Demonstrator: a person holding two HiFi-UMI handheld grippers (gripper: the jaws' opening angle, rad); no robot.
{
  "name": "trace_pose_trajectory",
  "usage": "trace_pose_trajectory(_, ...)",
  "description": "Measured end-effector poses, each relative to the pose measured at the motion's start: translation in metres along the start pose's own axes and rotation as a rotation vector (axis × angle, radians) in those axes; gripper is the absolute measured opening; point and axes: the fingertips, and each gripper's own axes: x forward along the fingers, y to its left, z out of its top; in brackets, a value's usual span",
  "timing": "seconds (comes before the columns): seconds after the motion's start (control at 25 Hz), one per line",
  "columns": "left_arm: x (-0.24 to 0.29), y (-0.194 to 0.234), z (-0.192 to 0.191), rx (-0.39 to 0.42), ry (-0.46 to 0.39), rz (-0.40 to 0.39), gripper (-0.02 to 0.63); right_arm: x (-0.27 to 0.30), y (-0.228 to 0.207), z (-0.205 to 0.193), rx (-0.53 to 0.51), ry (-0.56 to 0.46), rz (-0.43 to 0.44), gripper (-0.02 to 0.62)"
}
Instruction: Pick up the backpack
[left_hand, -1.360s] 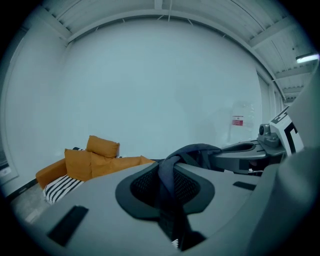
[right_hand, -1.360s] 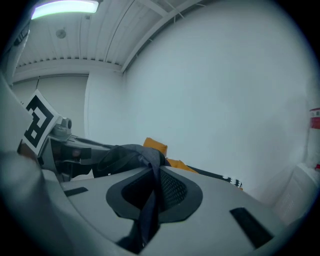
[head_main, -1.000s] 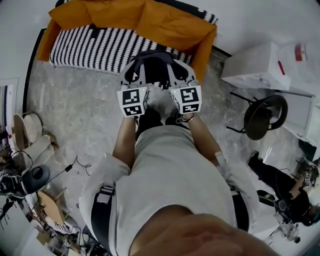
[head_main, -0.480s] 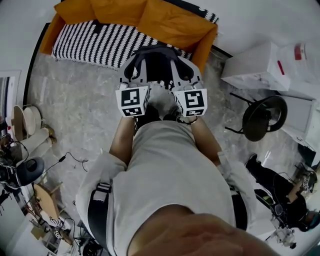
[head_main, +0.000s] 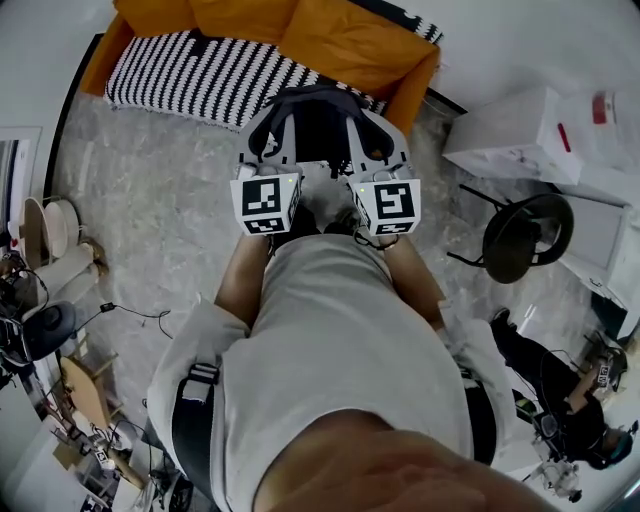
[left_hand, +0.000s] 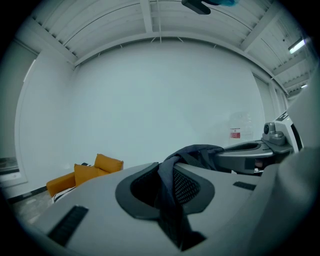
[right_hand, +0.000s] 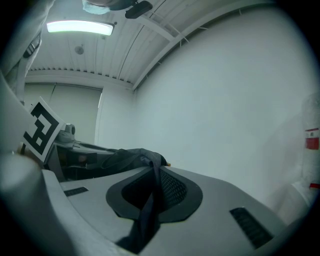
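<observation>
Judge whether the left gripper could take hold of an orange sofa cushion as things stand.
Probably not. The left gripper is shut on the backpack strap, so its jaws are taken, and the orange cushion lies ahead, beyond the held backpack.

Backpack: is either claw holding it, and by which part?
Both. The left claw and the right claw are each shut on a dark strap of the backpack.

An orange sofa (head_main: 340, 45) is seen, its seat covered by a black-and-white striped throw (head_main: 190, 75). The backpack (head_main: 318, 125) is shown black, the left gripper (head_main: 268, 135) and right gripper (head_main: 372, 135) grey with black-and-white square markers. The floor (head_main: 160, 210) is mottled grey.
</observation>
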Motion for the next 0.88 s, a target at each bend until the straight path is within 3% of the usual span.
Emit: trace_pose_trajectory(0.88, -0.001, 0.008, 0.01, 0.009, -0.029, -0.004, 0.06, 0.007, 0.003, 0.011, -0.013, -0.036, 0.01, 0.057)
